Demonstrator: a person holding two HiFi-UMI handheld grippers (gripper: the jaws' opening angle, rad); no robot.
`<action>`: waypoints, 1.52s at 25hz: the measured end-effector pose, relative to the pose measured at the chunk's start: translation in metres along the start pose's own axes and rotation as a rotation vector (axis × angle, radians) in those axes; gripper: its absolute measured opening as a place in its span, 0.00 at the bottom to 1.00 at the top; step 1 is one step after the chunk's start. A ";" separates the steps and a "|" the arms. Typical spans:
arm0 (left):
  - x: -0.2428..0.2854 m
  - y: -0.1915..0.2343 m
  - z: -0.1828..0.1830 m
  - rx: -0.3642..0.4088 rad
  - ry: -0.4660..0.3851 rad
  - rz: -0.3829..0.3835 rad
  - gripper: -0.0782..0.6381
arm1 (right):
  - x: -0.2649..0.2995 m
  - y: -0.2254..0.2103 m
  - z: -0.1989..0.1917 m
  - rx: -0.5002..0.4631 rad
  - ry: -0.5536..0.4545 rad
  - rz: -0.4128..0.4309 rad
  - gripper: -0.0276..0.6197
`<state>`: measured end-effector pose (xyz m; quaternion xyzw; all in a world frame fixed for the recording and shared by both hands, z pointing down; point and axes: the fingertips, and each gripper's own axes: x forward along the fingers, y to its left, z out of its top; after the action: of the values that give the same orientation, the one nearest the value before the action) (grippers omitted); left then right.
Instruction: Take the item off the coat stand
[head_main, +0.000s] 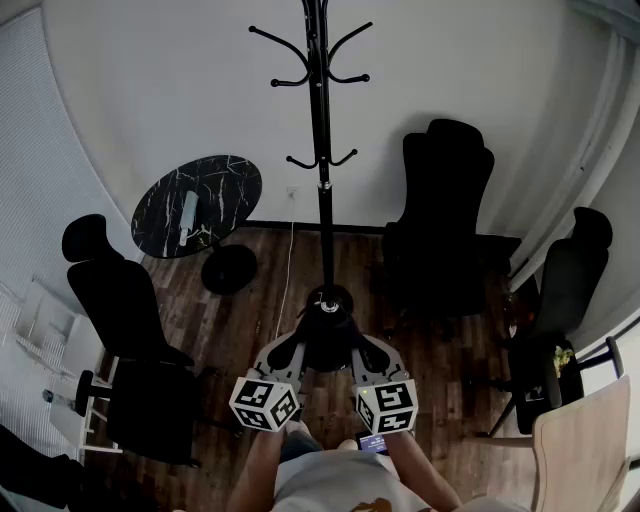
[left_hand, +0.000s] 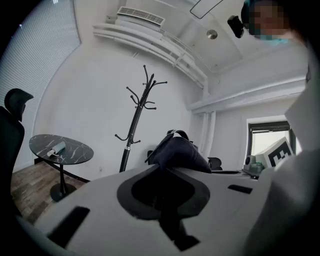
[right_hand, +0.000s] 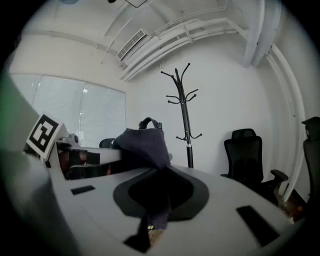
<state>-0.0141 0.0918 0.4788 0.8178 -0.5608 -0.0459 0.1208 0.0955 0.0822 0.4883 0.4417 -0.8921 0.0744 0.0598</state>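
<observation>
A dark fabric bag (head_main: 326, 342) with a short strap on top hangs between my two grippers, low in the head view and in front of the person. My left gripper (head_main: 300, 345) is shut on its left side; in the left gripper view the bag (left_hand: 177, 151) bulges just past the jaws of the left gripper (left_hand: 165, 175). My right gripper (head_main: 356, 347) is shut on its right side, and in the right gripper view the bag's fabric (right_hand: 143, 144) hangs down through the right gripper (right_hand: 157, 176). The black coat stand (head_main: 320, 150) stands beyond, its hooks bare.
A round black marble table (head_main: 197, 205) stands at the left by the wall. Black office chairs stand at the left (head_main: 120, 300), behind the stand (head_main: 445, 220) and at the right (head_main: 562, 290). A light wooden chair back (head_main: 585, 450) is at the bottom right. The floor is dark wood.
</observation>
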 end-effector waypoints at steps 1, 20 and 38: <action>0.000 0.001 0.000 -0.004 0.001 0.000 0.15 | 0.000 0.000 0.000 0.000 0.002 0.000 0.10; -0.004 -0.015 0.001 0.041 0.000 -0.008 0.15 | -0.010 -0.005 0.003 0.022 -0.025 0.021 0.10; 0.071 0.066 0.010 -0.035 0.000 -0.003 0.15 | 0.095 -0.027 0.009 0.001 0.002 0.015 0.10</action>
<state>-0.0496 0.0023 0.4902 0.8164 -0.5586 -0.0562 0.1351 0.0592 -0.0092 0.4983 0.4350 -0.8952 0.0759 0.0597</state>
